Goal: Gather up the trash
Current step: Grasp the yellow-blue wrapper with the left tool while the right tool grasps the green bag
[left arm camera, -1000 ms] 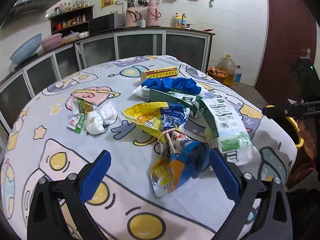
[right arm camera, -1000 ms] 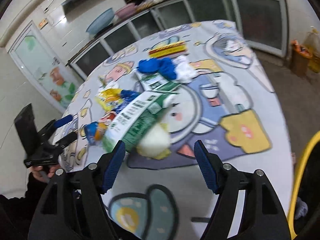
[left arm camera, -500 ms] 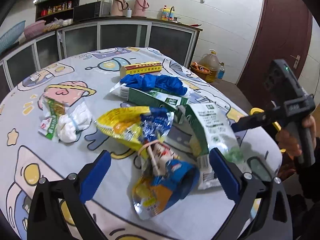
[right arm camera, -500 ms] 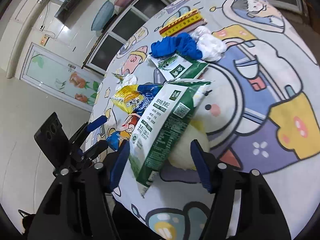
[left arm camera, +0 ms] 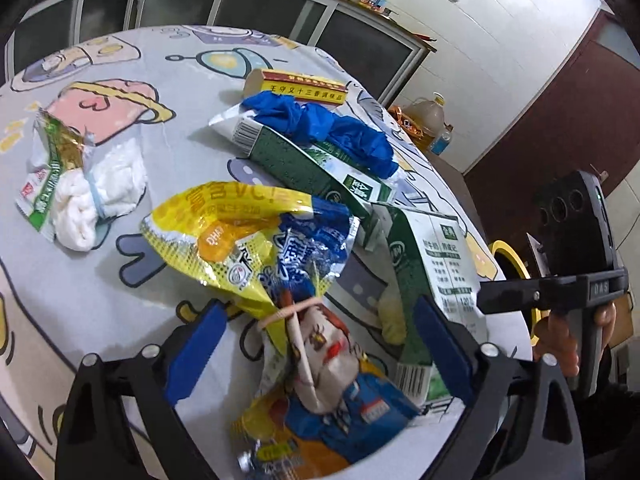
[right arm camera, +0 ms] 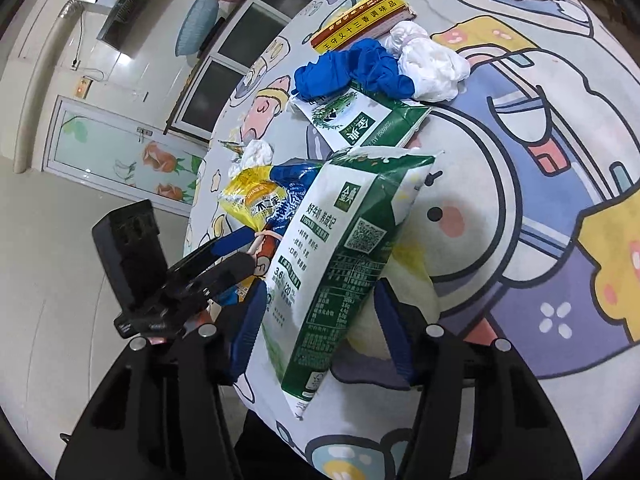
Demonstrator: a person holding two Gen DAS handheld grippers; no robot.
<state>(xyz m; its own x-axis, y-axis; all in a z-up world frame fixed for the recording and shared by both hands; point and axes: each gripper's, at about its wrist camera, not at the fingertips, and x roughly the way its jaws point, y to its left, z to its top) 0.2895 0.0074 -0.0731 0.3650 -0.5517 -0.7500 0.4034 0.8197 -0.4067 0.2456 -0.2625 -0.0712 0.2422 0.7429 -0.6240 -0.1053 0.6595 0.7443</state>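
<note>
Green-and-white milk carton (right arm camera: 340,256) lies flattened at the near right edge of the desk (right arm camera: 560,184), its near end overhanging slightly. Right gripper (right arm camera: 324,320) straddles it, jaws closing, carton between them; pads not clearly pressing yet. Left of it, a snack wrapper (left arm camera: 320,392) tied with a rubber band lies near the desk's near edge, between the jaws of the left gripper (left arm camera: 316,352), which are wide apart and closing, not touching it. Yellow-and-blue wrapper (left arm camera: 248,232) touches it on the far side. Farther: second carton (left arm camera: 304,164), blue glove (left arm camera: 320,128), yellow box (left arm camera: 300,86). Far left: tissue wad (left arm camera: 92,192), bare cloth around it. Both grippers tilt downward.
</note>
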